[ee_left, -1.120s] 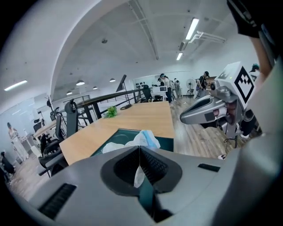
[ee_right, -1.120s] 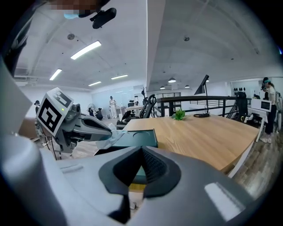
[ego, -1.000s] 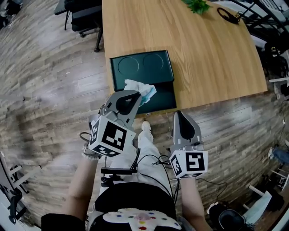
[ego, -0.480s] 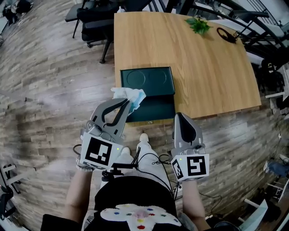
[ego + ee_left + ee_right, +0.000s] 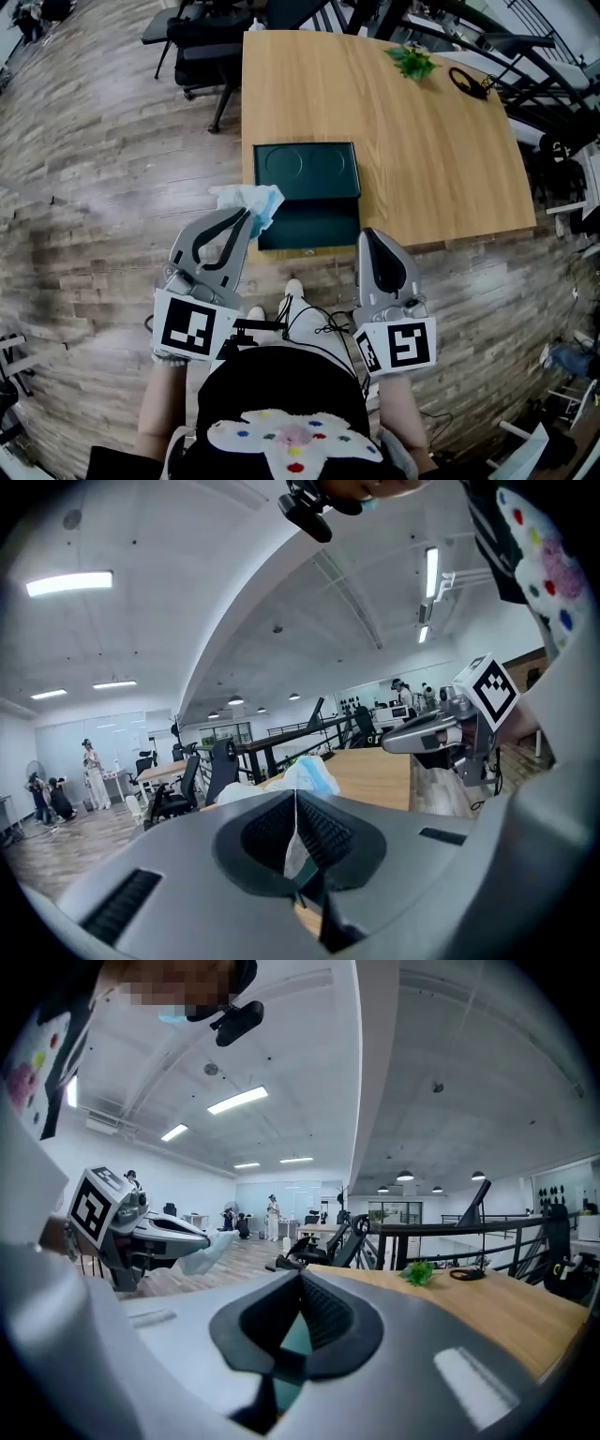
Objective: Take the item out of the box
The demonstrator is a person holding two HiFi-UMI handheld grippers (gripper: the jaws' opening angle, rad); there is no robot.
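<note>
One wooden surface point(image 5: 431, 141) carries one open dark green box point(image 5: 309, 225) at its near edge. Of two claws, the left claw point(image 5: 246, 214) pinches the single crumpled white-and-blue item point(image 5: 248, 199) outside the box, by the surface's near left corner. The right claw point(image 5: 372, 234) is pressed together, empty. One small plant point(image 5: 412, 61) sits at the far edge.

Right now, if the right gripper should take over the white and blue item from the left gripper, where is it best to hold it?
Probably grip the crumpled free end of the white and blue item, which bulges beyond the tips of the left gripper. Come from the table side, since its fingers are shut on the near end.
</note>
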